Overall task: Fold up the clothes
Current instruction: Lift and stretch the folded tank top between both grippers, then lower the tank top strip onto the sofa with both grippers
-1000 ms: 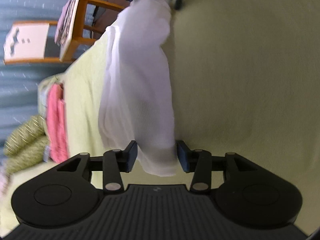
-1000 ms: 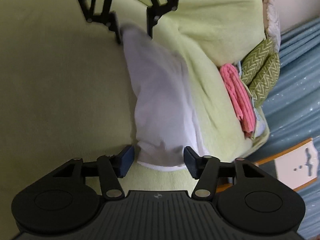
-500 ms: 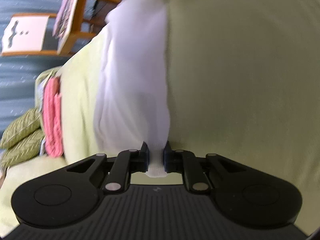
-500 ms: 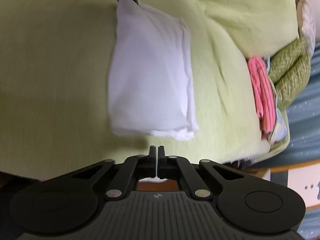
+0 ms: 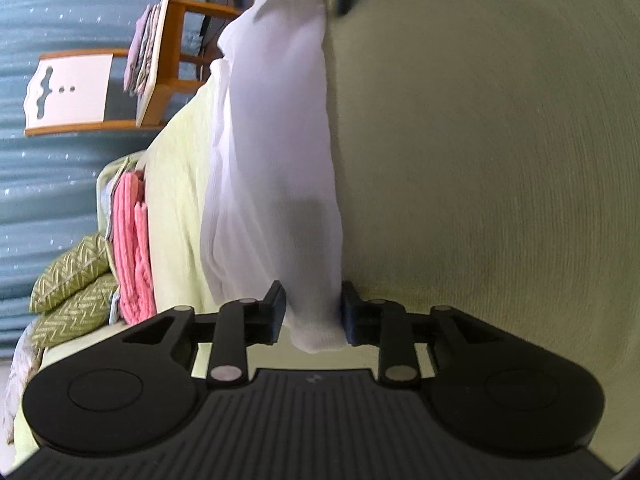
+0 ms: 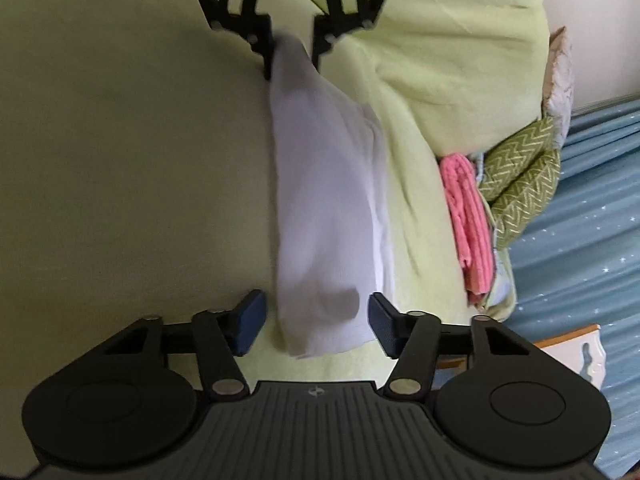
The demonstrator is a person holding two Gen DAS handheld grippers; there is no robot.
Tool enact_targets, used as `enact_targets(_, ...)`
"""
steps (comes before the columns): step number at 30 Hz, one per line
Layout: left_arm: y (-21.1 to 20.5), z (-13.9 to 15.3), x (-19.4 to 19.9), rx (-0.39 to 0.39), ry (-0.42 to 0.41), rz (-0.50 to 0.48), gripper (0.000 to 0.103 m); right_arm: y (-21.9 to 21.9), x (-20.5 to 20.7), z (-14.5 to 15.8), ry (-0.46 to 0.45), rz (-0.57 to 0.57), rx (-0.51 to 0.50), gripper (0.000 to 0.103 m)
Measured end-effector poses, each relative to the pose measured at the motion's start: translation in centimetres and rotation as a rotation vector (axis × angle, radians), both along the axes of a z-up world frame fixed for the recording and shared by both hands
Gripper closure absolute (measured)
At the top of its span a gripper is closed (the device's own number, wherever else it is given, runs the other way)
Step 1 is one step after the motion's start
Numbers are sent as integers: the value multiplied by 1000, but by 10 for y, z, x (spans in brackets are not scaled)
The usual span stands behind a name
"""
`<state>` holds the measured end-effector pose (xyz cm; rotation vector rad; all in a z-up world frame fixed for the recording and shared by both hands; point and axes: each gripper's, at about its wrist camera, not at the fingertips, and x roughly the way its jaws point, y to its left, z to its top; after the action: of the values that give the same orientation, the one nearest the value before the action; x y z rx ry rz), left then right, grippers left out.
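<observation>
In the left wrist view, the white garment (image 5: 276, 168) is seen lying as a long folded strip on the pale green bed cover (image 5: 480, 160), running from near to far. Its near end sits between the fingers of the left gripper (image 5: 312, 314), whose jaws are opening and stand fairly narrow; the right-hand pad appears to touch the cloth, while a gap shows beside the left-hand pad, so no firm pinch is judged. At the far end of the strip a dark finger of the other gripper is glimpsed. To the left, a folded pink cloth (image 5: 130, 240), green patterned cushions (image 5: 72, 292) and a wooden chair (image 5: 160, 68) are seen, well apart from the strip.

In the right wrist view, the same garment (image 6: 324, 200) is seen from its other end. The right gripper (image 6: 316, 322) has its jaws opening and moderately wide, with the near end of the strip lying loosely between the pads, neither of which presses on it. At the far end the left gripper (image 6: 294, 54) is seen straddling the cloth's tip.

For the step to be done well, both ends should be pinched through all layers at once, near the corners. The cloth should be kept taut and level between the grippers while one end is carried over the other, so that the edges are aligned and no layer slips out or bunches.
</observation>
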<state>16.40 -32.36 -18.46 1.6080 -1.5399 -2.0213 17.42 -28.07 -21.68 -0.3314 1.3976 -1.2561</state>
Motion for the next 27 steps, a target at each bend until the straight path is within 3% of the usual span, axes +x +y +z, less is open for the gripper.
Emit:
enact_targets(1, -2, -1, -1, 4, -5, -11, 89, -9, -3, -2, 15, -17, -3, 53)
enact_targets(2, -5, -1, -2, 15, -8, -12, 91, -19, -6, -4, 24, -36, 7, 63)
enact_targets(5, -6, 6, -4, 64, 0, 19, 93, -34, -19, 3, 12, -5, 64, 84)
enact_targets(8, -6, 19, -6, 121, 18, 75, 93, -41, -36, 19, -13, 56, 132, 86)
enact_targets(13, -11, 61, -13, 233, 110, 254, 94, -67, -65, 82, -31, 215, 213, 86)
enact_targets(19, -27, 124, -14, 239, 208, 562, 94, -133, -75, 145, 6, 512, 225, 87)
enact_targets(23, -29, 167, -14, 159, 172, 801, 94, -178, -72, 178, -25, 769, 179, 87)
enact_targets(25, -23, 187, -19, 119, 143, 935, 94, -191, -73, 186, -50, 906, 140, 87)
enact_targets(27, -16, 196, -34, 105, 140, 1063, 94, -192, -86, 170, -35, 998, 151, 86)
